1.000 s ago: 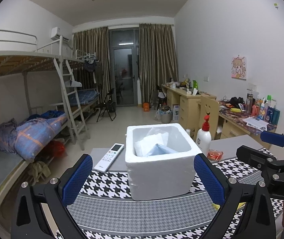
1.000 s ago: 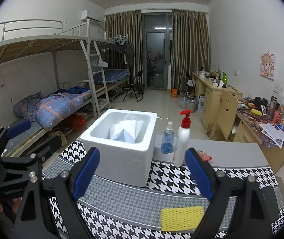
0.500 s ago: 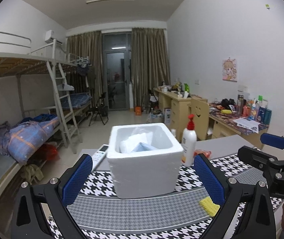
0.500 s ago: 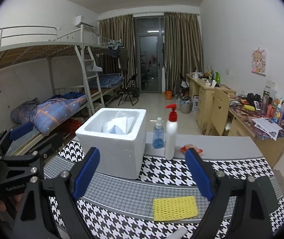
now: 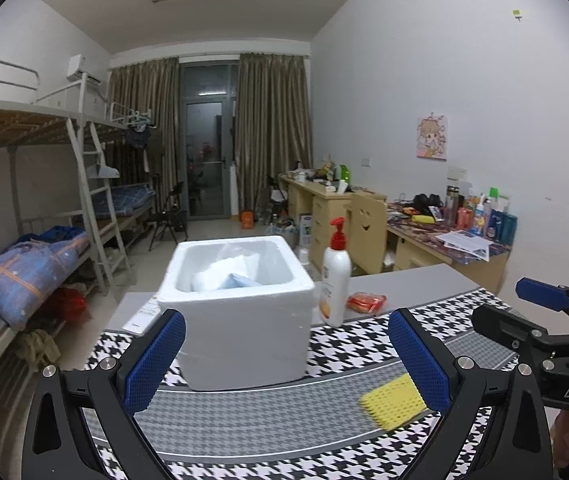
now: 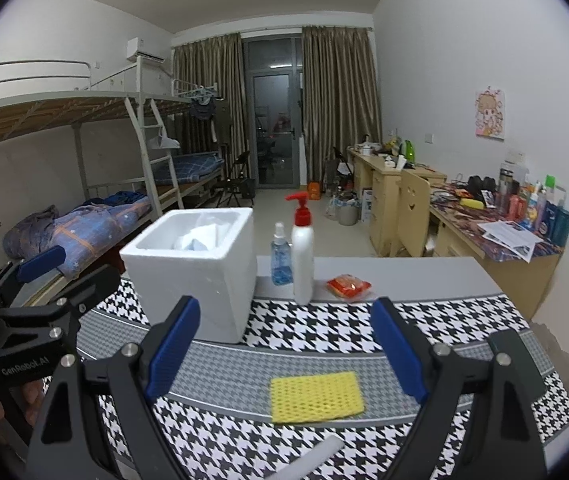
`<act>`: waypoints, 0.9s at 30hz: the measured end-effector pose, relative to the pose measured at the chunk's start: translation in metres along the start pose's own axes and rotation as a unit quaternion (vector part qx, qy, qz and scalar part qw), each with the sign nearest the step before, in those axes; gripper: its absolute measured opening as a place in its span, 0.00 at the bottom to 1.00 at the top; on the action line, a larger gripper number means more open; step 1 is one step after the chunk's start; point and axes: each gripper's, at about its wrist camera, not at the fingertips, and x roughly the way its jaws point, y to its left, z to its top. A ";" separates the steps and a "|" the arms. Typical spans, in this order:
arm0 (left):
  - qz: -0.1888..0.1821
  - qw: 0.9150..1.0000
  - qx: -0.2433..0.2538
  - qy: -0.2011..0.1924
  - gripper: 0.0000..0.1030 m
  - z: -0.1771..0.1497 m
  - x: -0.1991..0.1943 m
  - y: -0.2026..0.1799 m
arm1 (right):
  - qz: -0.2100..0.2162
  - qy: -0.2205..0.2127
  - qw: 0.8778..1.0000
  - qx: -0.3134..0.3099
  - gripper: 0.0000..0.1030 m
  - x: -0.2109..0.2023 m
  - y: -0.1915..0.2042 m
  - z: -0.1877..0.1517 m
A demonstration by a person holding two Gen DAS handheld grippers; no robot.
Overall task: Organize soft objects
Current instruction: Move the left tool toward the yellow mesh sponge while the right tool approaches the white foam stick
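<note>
My right tool (image 6: 284,354) hangs over the near part of the table (image 6: 424,276) with its jaws spread wide and nothing between them. The yellow sponge (image 6: 316,397) lies flat on the checked cloth (image 6: 324,324) directly below and just ahead of that gap, its long side running left to right, across the line of my fingers. So I judge the right tool the one to take it: a straight drop would bring the jaws down at its two short ends, and I might have to turn the wrist to pinch across the narrow way instead.

My left tool (image 5: 286,354) is also wide open and empty. From it the sponge sits low and to the right, partly behind the right finger, so that hand is worse placed. It faces the white foam box (image 5: 240,312), which stands to the left of the sponge, well apart from it, open at the top with something pale and crumpled already inside.

Behind the sponge stand a pump bottle (image 6: 302,264), a small blue spray bottle (image 6: 281,260) and a red packet (image 6: 348,285), all far enough back to leave the cloth around the sponge bare. The path left toward the box looks open, though the box wall is tall, so I expect to lift well before crossing its rim.
</note>
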 end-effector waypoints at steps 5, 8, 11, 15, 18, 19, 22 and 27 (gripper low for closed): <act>-0.010 1.000 0.004 0.005 0.99 -0.006 0.004 -0.009 | -0.005 0.004 1.000 0.008 0.87 -0.004 -0.008 -0.010; -0.018 1.000 0.004 0.007 0.99 -0.009 0.005 -0.013 | -0.011 0.005 1.000 0.018 0.87 -0.006 -0.015 -0.014; -0.024 1.000 0.008 0.009 0.99 -0.012 0.006 -0.017 | -0.016 0.009 0.999 0.028 0.87 -0.005 -0.024 -0.016; -0.030 0.999 0.014 0.010 0.99 -0.016 0.007 -0.022 | -0.023 0.012 0.999 0.036 0.87 -0.005 -0.032 -0.019; -0.039 0.999 0.014 0.018 0.99 -0.020 0.010 -0.025 | -0.031 0.013 0.999 0.035 0.87 -0.004 -0.033 -0.022; -0.041 0.999 0.015 0.020 0.99 -0.021 0.011 -0.027 | -0.034 0.013 0.999 0.034 0.87 -0.004 -0.033 -0.023; -0.048 0.998 0.021 0.022 0.99 -0.024 0.012 -0.032 | -0.038 0.016 0.999 0.036 0.87 -0.002 -0.036 -0.026; -0.058 0.998 0.023 0.032 0.99 -0.030 0.016 -0.035 | -0.042 0.025 0.998 0.042 0.87 0.002 -0.042 -0.031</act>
